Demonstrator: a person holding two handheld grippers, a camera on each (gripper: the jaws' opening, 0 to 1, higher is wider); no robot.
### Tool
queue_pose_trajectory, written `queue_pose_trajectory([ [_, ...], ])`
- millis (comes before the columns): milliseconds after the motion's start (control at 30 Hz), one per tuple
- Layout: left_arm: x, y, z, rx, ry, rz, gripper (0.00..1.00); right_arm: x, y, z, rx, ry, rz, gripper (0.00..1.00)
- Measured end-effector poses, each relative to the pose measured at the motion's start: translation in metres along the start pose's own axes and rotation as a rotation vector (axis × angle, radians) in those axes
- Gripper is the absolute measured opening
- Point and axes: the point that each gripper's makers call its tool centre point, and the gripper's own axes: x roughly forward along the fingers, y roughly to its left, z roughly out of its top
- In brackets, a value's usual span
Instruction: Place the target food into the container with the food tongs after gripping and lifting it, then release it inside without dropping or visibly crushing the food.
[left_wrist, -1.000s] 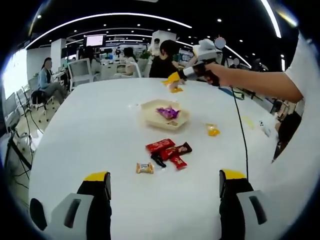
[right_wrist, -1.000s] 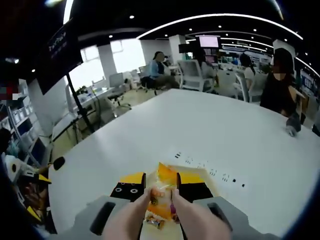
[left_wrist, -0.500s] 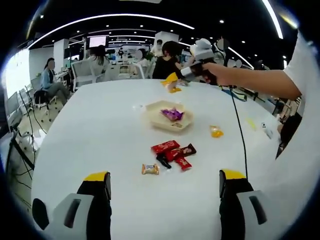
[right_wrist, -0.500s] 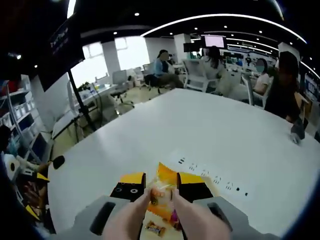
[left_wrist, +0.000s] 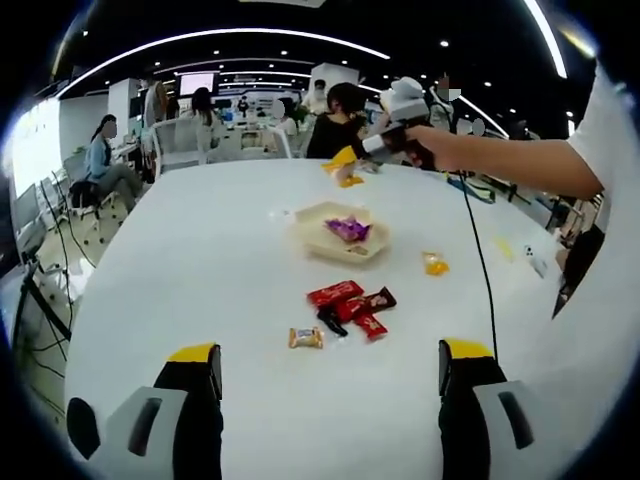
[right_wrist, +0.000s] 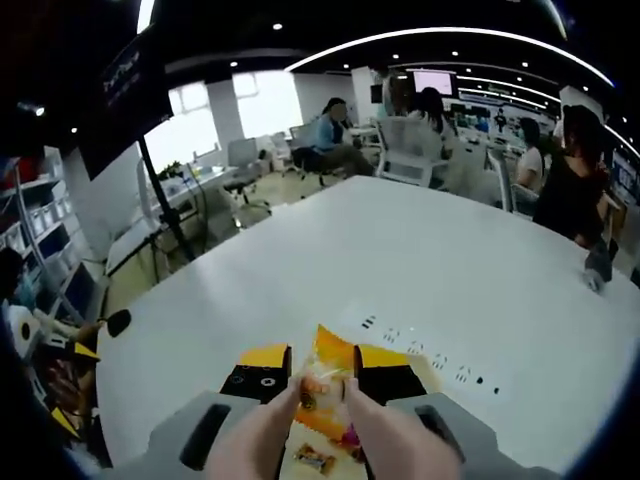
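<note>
My right gripper (right_wrist: 325, 358) is shut on beige food tongs (right_wrist: 262, 435), and the tongs pinch an orange snack packet (right_wrist: 322, 398) upright between their tips. In the left gripper view a person's hand holds that right gripper (left_wrist: 356, 160), with the orange packet (left_wrist: 350, 179), in the air beyond a beige tray (left_wrist: 318, 243). The tray holds a purple-wrapped sweet (left_wrist: 348, 229). My left gripper (left_wrist: 330, 358) stands open low over the near side of the white table (left_wrist: 180, 260), with nothing between its jaws.
Red and dark snack packets (left_wrist: 348, 302), a tan wrapped candy (left_wrist: 306, 338) and a yellow sweet (left_wrist: 433, 265) lie loose on the table in front of the tray. A black cable (left_wrist: 482, 260) runs along the right. People sit at desks behind the table.
The right gripper keeps the tongs shut on the orange packet, hardly moving. Both views have drifted slightly, and people in the background have shifted.
</note>
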Motion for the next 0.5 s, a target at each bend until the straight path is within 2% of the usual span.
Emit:
queue_pose_trajectory([
  [500, -0.0038, 0.0018, -0.0003, -0.003, -0.004, 0.008, 0.89, 0.0037, 0.001, 0.0033, -0.007, -0.011, 0.015, 0.26],
])
